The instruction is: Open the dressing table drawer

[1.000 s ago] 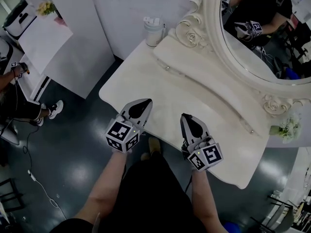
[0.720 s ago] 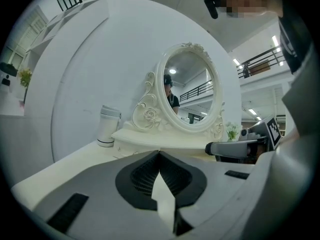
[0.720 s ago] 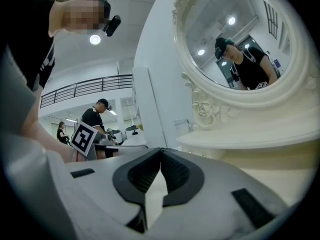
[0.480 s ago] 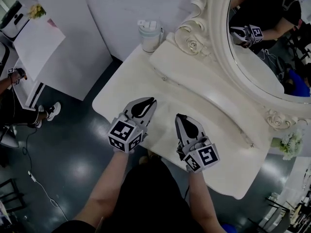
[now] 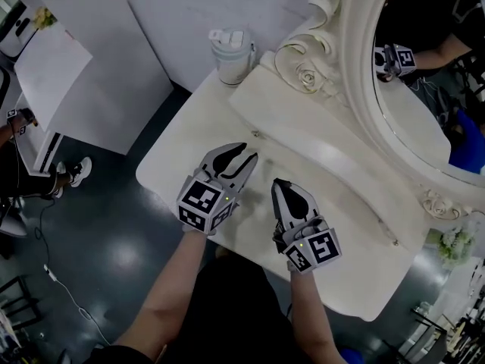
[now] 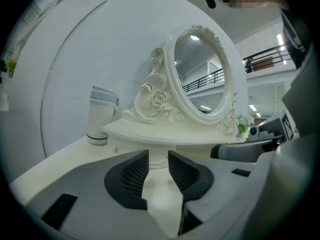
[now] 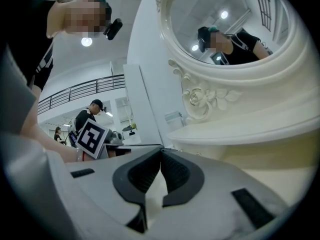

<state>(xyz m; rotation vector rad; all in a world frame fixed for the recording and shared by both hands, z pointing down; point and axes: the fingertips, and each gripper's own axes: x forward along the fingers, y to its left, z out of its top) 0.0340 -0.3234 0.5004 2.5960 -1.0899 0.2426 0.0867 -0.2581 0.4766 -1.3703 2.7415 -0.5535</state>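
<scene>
The cream dressing table (image 5: 170,169) carries a long low drawer unit (image 5: 318,158) below the oval mirror (image 5: 424,89). A small knob (image 5: 255,134) shows on the unit's left front, and it also appears as the knob (image 6: 116,149) in the left gripper view. My left gripper (image 5: 244,155) hovers over the tabletop just short of that knob. Its jaws are opening and nothing is between them (image 6: 158,156). My right gripper (image 5: 280,182) is beside it over the table's front part, its tips (image 7: 160,151) meeting, empty.
A white lidded tumbler (image 5: 231,55) stands at the table's far left corner, by the carved mirror frame (image 5: 307,74). White flowers (image 5: 453,245) sit at the right end. A white wall panel (image 5: 114,59) rises to the left, and dark floor (image 5: 106,241) lies below.
Both grippers have moved forward over the tabletop toward the drawer unit. The left gripper's jaws have gone from shut to spread apart. The right gripper stays shut.
</scene>
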